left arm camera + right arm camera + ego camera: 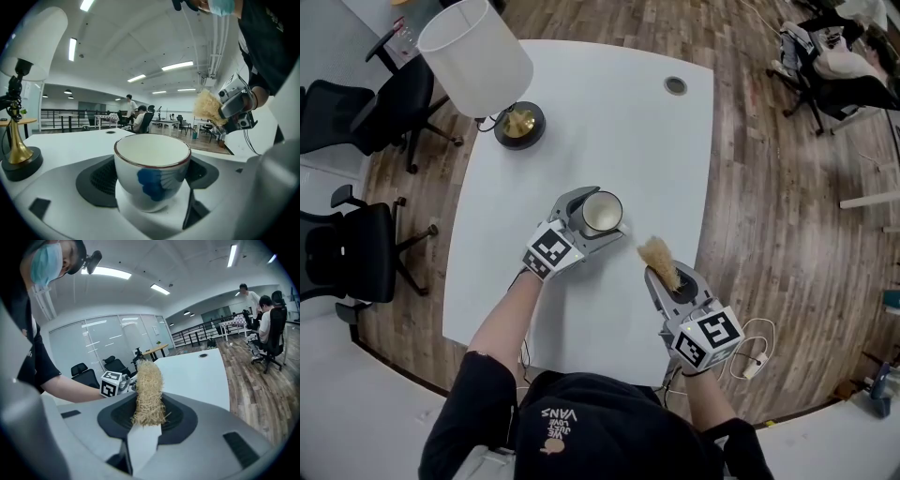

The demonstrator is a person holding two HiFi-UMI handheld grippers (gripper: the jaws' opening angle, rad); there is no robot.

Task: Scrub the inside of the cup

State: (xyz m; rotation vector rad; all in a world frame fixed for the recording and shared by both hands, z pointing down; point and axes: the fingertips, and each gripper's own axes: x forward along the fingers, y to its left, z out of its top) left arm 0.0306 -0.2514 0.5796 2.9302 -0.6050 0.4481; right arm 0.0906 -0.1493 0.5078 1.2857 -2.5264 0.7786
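Note:
A white cup [602, 212] with a dark red rim and a blue mark stands upright on the white table [619, 122], seen close up as the cup [152, 171] in the left gripper view. My left gripper [596, 216] has its jaws wide on either side of the cup, and the pads do not press on it. My right gripper [667, 277] is to the right and nearer to me, shut on a straw-coloured scrubber [658, 254]. That scrubber [149, 393] sticks up from between the jaws. The cup's inside looks empty.
A lamp with a white shade [475, 45] and a round dark base [519, 125] stands at the table's far left. A cable grommet [675, 85] sits at the far right. Office chairs [356, 253] stand left of the table. A cable and plug [755, 364] lie on the floor.

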